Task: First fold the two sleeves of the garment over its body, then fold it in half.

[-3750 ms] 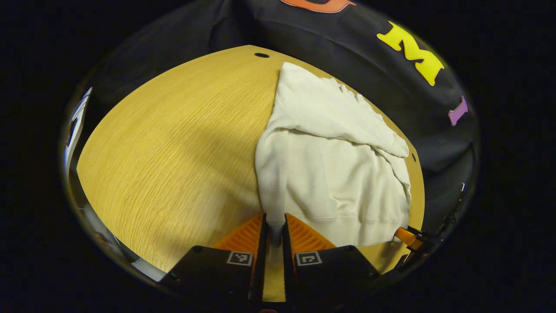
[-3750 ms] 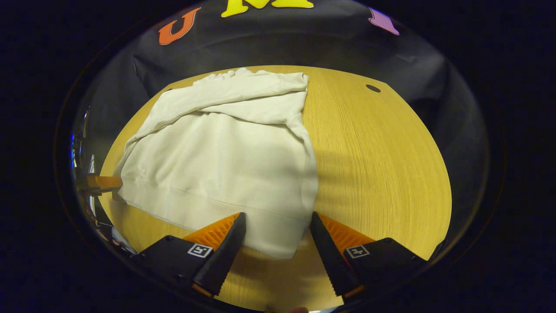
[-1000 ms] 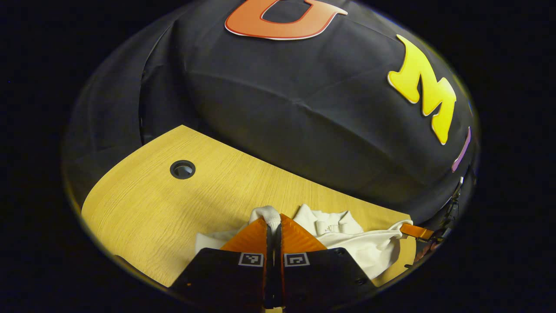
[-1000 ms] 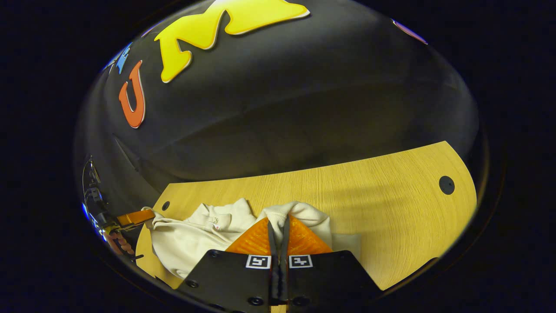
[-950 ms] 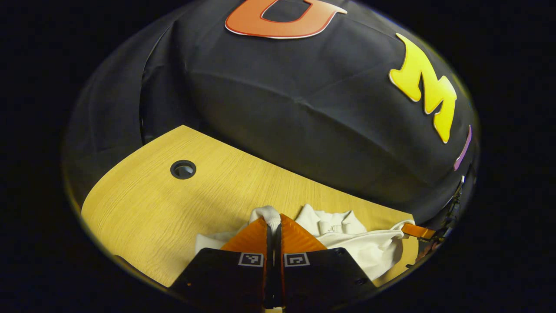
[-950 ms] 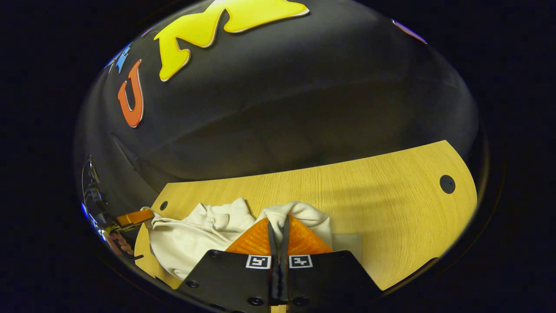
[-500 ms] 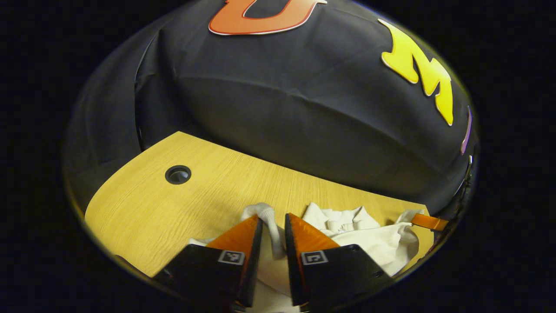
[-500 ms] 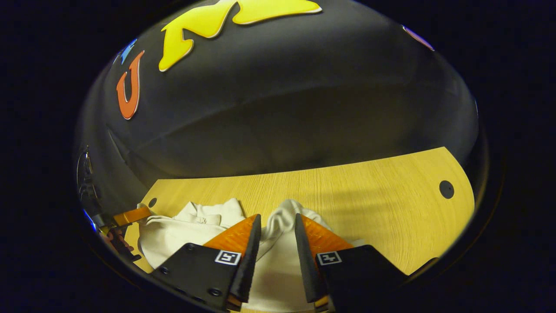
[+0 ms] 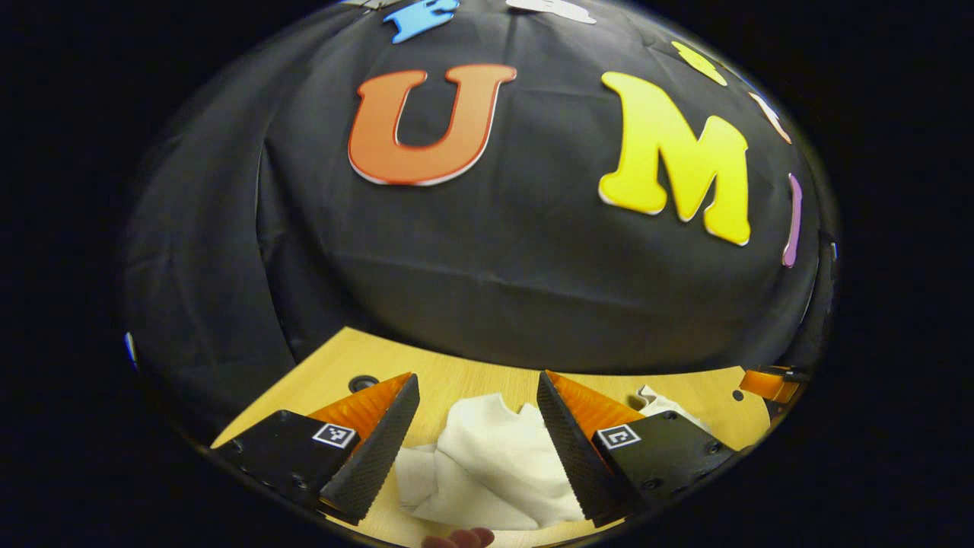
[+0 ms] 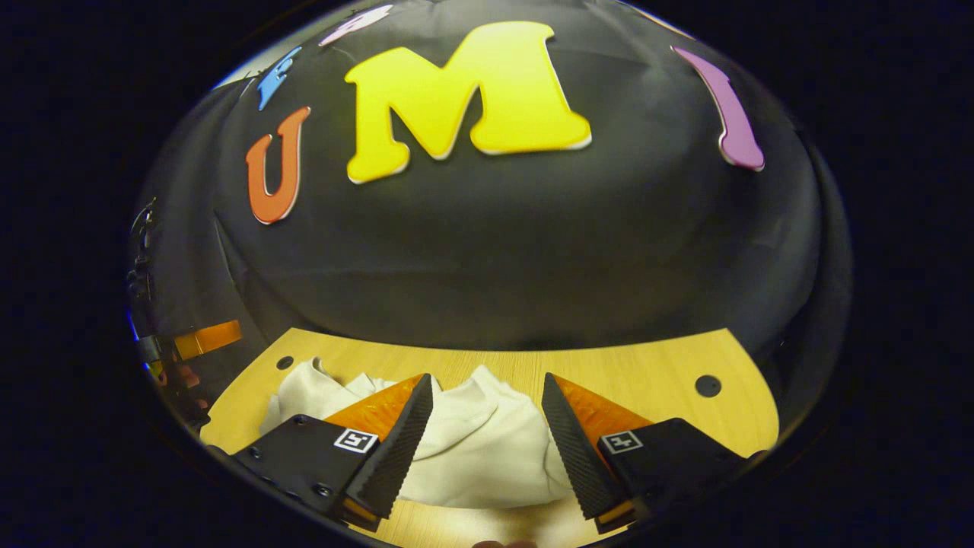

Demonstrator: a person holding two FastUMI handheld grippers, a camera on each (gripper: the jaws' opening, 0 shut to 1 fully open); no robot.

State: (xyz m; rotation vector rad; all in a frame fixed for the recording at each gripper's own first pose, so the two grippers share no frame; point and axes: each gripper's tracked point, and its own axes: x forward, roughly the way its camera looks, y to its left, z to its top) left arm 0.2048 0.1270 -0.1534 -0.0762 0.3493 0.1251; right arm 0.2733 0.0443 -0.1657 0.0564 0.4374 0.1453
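Both sets of fingers spread apart, gripping nothing. Garment (image 9: 487,464) bunched on table (image 9: 472,377), between and just beyond left gripper (image 9: 478,445) fingers; likewise at right gripper (image 10: 487,449). Probably release after half-fold: lift straight up, avoid snagging cloth, check edges aligned.

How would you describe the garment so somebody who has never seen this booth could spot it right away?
Start at the light wooden table in front of the black cloth wall. On it, near its back edge, lies the garment, a cream-white heap of soft fabric, between the open fingers of the right gripper and, in the left gripper view, of the left gripper. It is the one pale, rumpled cloth thing on the wood.
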